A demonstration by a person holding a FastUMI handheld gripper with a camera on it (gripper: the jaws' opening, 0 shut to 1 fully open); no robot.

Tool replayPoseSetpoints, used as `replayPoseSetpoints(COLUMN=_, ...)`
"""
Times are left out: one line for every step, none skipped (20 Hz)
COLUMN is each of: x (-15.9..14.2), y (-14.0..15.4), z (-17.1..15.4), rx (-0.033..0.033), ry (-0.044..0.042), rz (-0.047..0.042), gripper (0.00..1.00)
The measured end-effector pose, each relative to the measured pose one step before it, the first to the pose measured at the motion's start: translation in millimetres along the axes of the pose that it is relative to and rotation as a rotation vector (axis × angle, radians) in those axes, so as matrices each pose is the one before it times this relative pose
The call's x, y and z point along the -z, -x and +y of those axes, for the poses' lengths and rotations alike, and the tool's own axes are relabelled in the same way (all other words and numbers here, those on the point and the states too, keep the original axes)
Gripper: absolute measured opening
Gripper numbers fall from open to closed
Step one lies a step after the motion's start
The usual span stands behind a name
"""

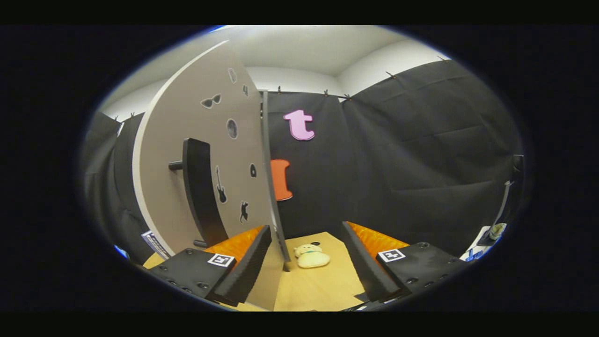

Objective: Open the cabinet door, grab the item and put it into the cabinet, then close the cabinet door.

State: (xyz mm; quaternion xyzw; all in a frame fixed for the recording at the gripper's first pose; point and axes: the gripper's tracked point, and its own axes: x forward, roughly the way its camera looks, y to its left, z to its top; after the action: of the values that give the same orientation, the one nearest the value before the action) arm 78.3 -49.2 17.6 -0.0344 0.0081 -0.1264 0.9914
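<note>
Door (pixel 206 154) swung open at ten o'clock, handle (pixel 201 187) free. Gripper (pixel 306 262) spread, pinching nothing; toy (pixel 311 256) on table (pixel 323 290) just ahead, twelve o'clock. Best advanced low and straight, closing round toy's middle.

The cabinet door (pixel 206 154) stands swung out ahead of the left finger, its edge reaching down between the spread fingers of the gripper (pixel 306 262), and its dark handle (pixel 199 187) juts from its face. Right of that edge the tabletop (pixel 323 285) lies open, with only a small plush toy (pixel 311 256) lying just beyond the fingers.
</note>
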Motion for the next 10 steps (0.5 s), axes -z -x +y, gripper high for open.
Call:
replayPoseSetpoints(x=2.82, y=0.97, z=9.83, rx=-0.01573, ry=-0.00627, rz=0.00389, gripper=0.97)
replayPoseSetpoints(x=1.50, y=-2.07, z=8.85, rx=-0.01511, ry=-0.00674, rz=0.00350, gripper=0.97)
replayPoseSetpoints(x=2.09, y=-1.24, z=8.87, rx=-0.01475, ry=-0.00554, rz=0.00544, gripper=0.97)
replayPoseSetpoints(x=1.51, y=-3.45, z=7.89, rx=-0.01483, ry=-0.00123, rz=0.00350, gripper=0.97)
replayPoseSetpoints(x=-0.03, y=-2.82, z=8.87, rx=-0.01473, ry=0.00362, rz=0.00146, gripper=0.97)
replayPoseSetpoints(x=-0.48, y=-2.08, z=9.02, rx=-0.01489, ry=0.00789, rz=0.00152, gripper=0.97)
replayPoseSetpoints(x=-0.07, y=-3.89, z=8.06, rx=-0.01515, ry=0.00977, rz=-0.00039, gripper=0.97)
replayPoseSetpoints(x=0.87, y=-3.69, z=8.46, rx=-0.01342, ry=0.00765, rz=0.00038, gripper=0.97)
replayPoseSetpoints(x=0.33, y=-4.23, z=8.68, rx=-0.01339, ry=0.00316, rz=-0.00008, gripper=0.97)
replayPoseSetpoints(x=0.69, y=-3.91, z=8.63, rx=-0.02011, ry=-0.00625, rz=-0.00047, gripper=0.97)
